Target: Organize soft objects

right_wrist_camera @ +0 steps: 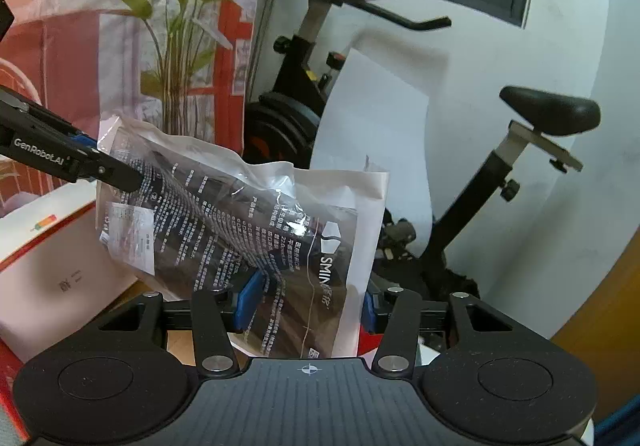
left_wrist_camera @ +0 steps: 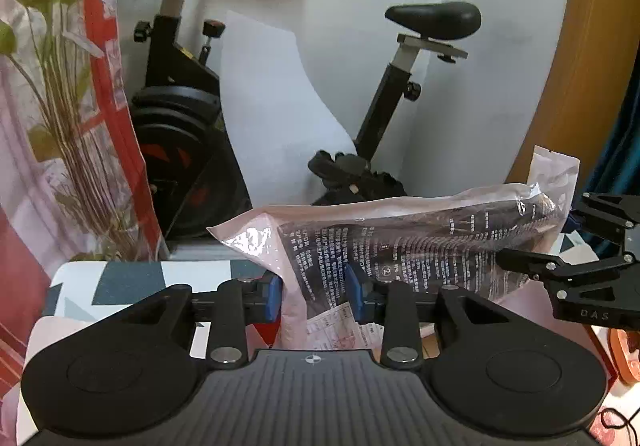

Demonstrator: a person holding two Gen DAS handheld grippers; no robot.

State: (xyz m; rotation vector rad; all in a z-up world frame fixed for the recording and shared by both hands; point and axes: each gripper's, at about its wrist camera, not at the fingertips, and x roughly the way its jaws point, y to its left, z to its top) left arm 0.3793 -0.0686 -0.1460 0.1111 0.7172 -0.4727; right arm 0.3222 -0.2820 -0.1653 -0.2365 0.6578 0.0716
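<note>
A clear plastic bag (left_wrist_camera: 420, 242) with a dark soft item inside and white printed text hangs in the air between both grippers. In the left wrist view my left gripper (left_wrist_camera: 314, 296) is shut on the bag's pale left end, its blue pads (left_wrist_camera: 272, 298) against the plastic. My right gripper (left_wrist_camera: 540, 230) reaches in from the right edge onto the bag's far end. In the right wrist view the bag (right_wrist_camera: 240, 214) fills the gap of my right gripper (right_wrist_camera: 310, 304), which is shut on its lower edge. My left gripper (right_wrist_camera: 116, 164) pinches its upper left corner.
A black exercise bike (left_wrist_camera: 192, 106) (right_wrist_camera: 300, 86) stands against the white wall behind the bag. A green plant in pink and red wrapping (left_wrist_camera: 60, 106) rises on the left. A white box with a red edge (right_wrist_camera: 48, 266) lies below left, on a patterned surface (left_wrist_camera: 132, 282).
</note>
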